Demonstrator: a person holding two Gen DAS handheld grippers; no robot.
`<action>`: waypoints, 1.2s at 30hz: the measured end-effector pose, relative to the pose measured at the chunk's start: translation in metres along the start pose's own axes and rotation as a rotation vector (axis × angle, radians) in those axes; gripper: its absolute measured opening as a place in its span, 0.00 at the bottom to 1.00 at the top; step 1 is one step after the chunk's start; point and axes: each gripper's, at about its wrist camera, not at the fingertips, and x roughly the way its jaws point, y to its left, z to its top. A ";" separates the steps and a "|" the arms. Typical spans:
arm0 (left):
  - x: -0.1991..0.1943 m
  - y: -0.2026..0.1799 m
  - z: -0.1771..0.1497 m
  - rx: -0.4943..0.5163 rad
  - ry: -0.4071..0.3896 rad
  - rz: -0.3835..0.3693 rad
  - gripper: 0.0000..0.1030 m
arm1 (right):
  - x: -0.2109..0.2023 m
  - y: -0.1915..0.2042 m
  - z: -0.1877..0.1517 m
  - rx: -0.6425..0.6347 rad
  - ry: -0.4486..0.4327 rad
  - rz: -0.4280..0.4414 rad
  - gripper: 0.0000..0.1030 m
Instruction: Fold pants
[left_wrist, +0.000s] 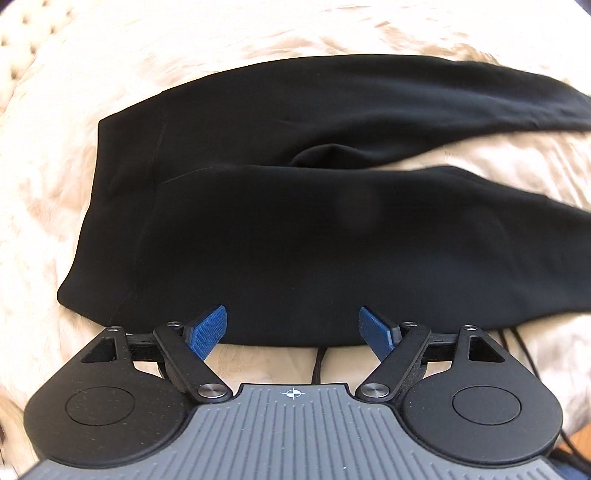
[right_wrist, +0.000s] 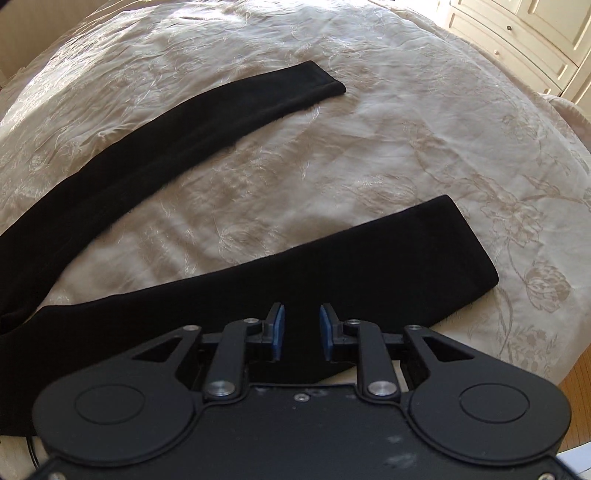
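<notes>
Black pants (left_wrist: 295, 240) lie flat on a cream bedspread (left_wrist: 92, 66), waistband (left_wrist: 122, 177) to the left and both legs running off to the right. My left gripper (left_wrist: 293, 326) hovers over the pants' near edge, wide open, with nothing between its blue pads (left_wrist: 208, 332). In the right wrist view the two legs spread apart: the far leg (right_wrist: 184, 122) ends in a hem at the upper middle, and the near leg (right_wrist: 351, 273) ends at the right. Above the near leg my right gripper (right_wrist: 302, 328) stands with a narrow gap, and no cloth is pinched.
The embroidered bedspread (right_wrist: 369, 155) shows between and beyond the legs. A white cabinet with drawers (right_wrist: 517, 40) stands past the bed's far right corner, and wooden floor (right_wrist: 580, 373) shows at the right. A black cable (left_wrist: 317, 365) lies by the pants' near edge.
</notes>
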 end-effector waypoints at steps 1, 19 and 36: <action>0.000 -0.001 -0.004 0.028 -0.011 -0.005 0.76 | -0.001 -0.002 -0.006 0.014 0.001 -0.002 0.23; 0.006 -0.028 -0.038 0.288 -0.097 -0.138 0.45 | -0.012 -0.044 -0.068 0.321 -0.018 -0.030 0.24; 0.017 -0.042 -0.035 0.327 -0.105 -0.106 0.39 | 0.037 -0.061 -0.035 0.449 0.055 0.051 0.31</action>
